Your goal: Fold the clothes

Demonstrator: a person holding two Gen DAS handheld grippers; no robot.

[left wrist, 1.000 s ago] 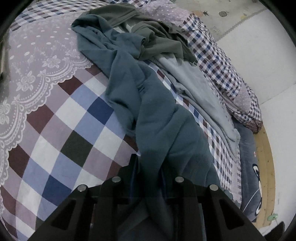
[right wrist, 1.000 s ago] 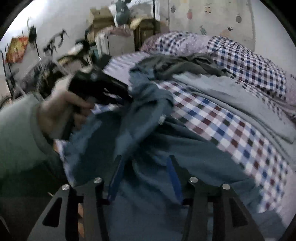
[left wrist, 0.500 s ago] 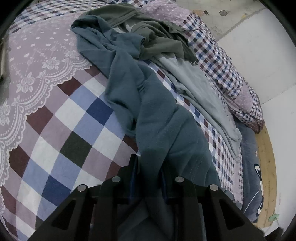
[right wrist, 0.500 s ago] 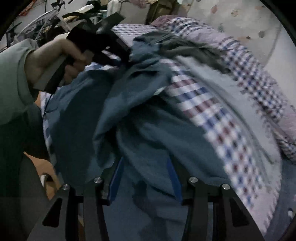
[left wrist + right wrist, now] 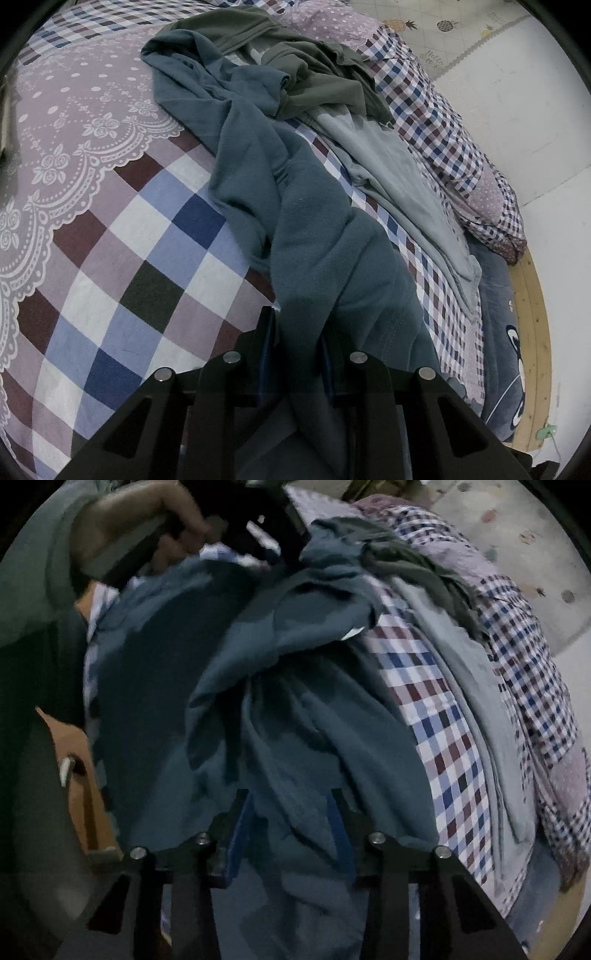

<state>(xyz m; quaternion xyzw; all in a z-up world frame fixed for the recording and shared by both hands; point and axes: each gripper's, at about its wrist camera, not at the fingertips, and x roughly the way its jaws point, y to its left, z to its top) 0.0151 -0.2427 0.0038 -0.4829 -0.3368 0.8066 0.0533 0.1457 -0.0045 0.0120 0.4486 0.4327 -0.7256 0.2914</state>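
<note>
Left hand: in the right wrist view your left hand point(image 5: 147, 542) is wrapped round its gripper's handle at the upper left, above the bed's near edge.
Left gripper: your left gripper point(image 5: 295, 339) has its fingers point(image 5: 266, 332) clamped tight on a bunched strip of the teal garment point(image 5: 295, 229).
Right gripper: your right gripper point(image 5: 291, 819) has its fingers point(image 5: 240, 827) partly apart with teal cloth gathered between them; I cannot tell if they pinch it.
View difference: only the left wrist view shows the lace-print quilt point(image 5: 74, 147) left of the cloth.
Garment axis: it runs lengthwise away from you up the bed, its far end against the olive garment point(image 5: 317, 74), with the grey garment point(image 5: 391, 173) lying to its right.
</note>
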